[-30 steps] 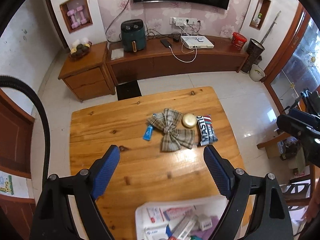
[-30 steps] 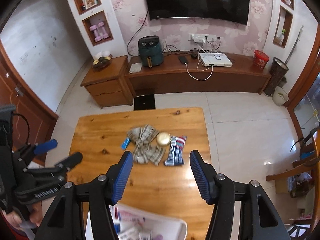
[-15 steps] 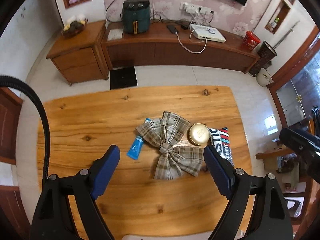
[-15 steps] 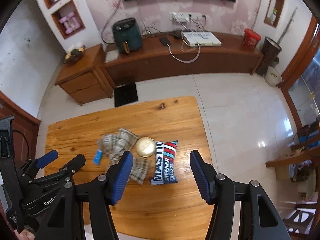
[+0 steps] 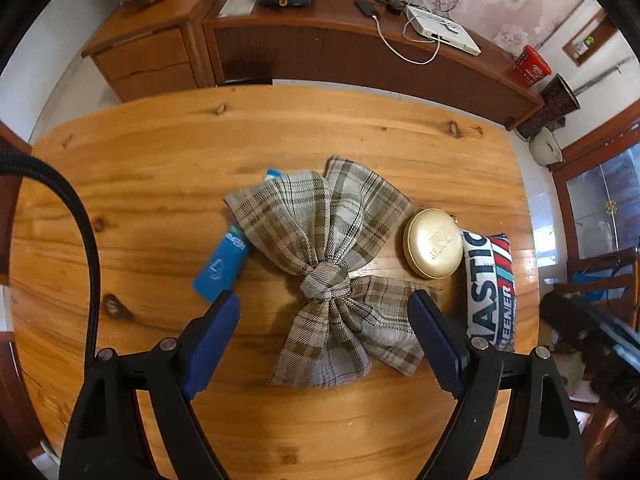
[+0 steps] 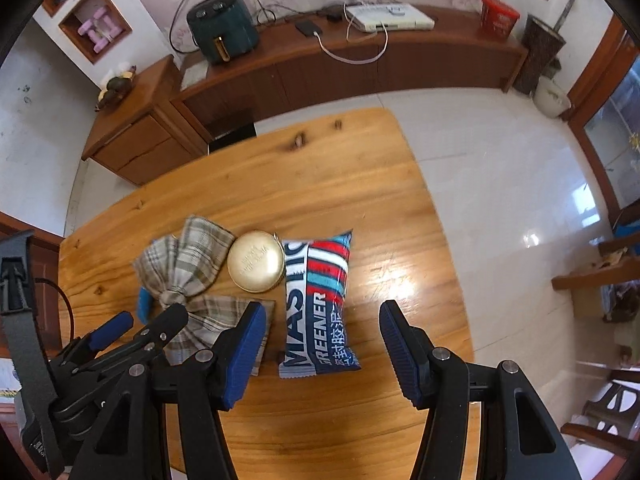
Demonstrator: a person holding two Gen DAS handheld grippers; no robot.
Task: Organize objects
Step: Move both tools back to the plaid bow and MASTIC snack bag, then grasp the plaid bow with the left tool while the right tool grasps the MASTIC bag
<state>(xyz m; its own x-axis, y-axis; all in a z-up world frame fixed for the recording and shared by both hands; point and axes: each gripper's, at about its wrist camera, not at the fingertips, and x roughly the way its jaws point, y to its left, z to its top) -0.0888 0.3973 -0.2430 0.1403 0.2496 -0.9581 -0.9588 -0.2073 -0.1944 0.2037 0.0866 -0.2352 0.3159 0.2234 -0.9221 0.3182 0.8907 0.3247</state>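
Plaid bow [image 5: 328, 264] lies between spread left fingers [image 5: 212, 336]; packet [image 6: 320, 304] between spread right fingers [image 6: 400, 348].

Your four things sit packed in a row across the middle of the tabletop [image 5: 152, 152]: tube [image 5: 224, 260] tucked under the left of the bow [image 5: 320, 248], tin [image 5: 432, 242] touching the bow's right, packet [image 5: 490, 288] against the tin, so no finger fits between them. You have bare wood along the far edge, the left edge and the near edge. Past the packet [image 6: 320, 300], wood lies open toward the right edge [image 6: 440, 240]; the left gripper [image 6: 132, 328] blocks the bow's near side.
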